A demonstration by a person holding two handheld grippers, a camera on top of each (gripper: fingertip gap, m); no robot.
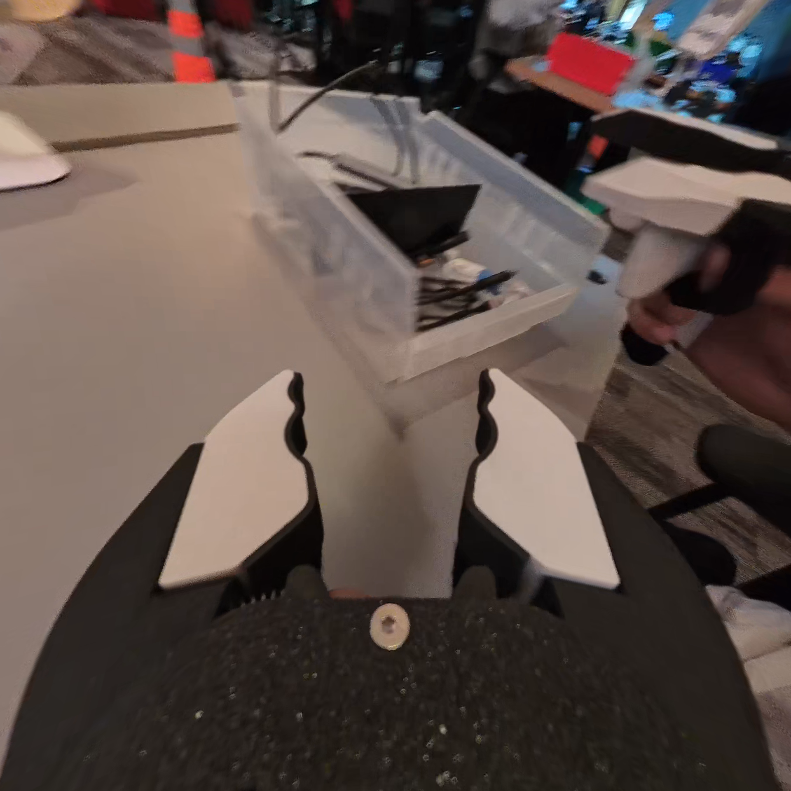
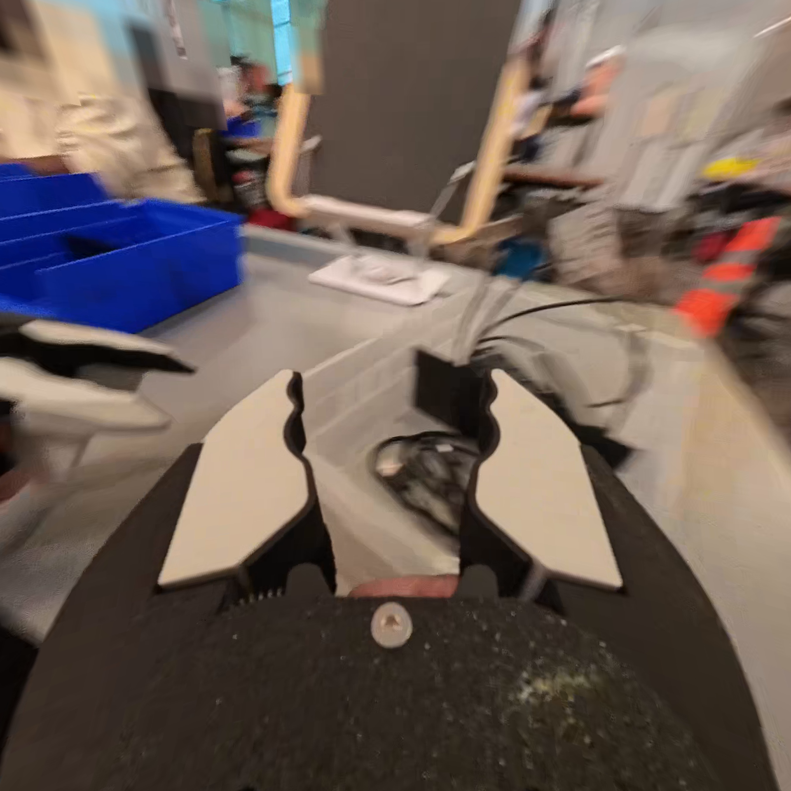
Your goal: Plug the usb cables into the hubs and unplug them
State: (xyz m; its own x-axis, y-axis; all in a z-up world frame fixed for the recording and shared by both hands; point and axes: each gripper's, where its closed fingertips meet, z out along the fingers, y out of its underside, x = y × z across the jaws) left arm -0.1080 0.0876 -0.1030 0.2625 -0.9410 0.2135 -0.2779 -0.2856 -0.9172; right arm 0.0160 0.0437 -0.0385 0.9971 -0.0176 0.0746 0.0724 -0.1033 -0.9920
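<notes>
inside clear bin (image 1: 492, 338) black cables (image 1: 453, 295); left tongs (image 1: 391, 379), right tongs (image 2: 394, 379) apart

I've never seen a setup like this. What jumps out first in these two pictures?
Each view is dominated by a black-and-white gripper, the left gripper and the right gripper, both with jaws spread wide and nothing between them. Ahead of the left one, a clear plastic bin on the grey table holds tangled black cables. A bright blue crate sits far left in the right wrist view.
</notes>
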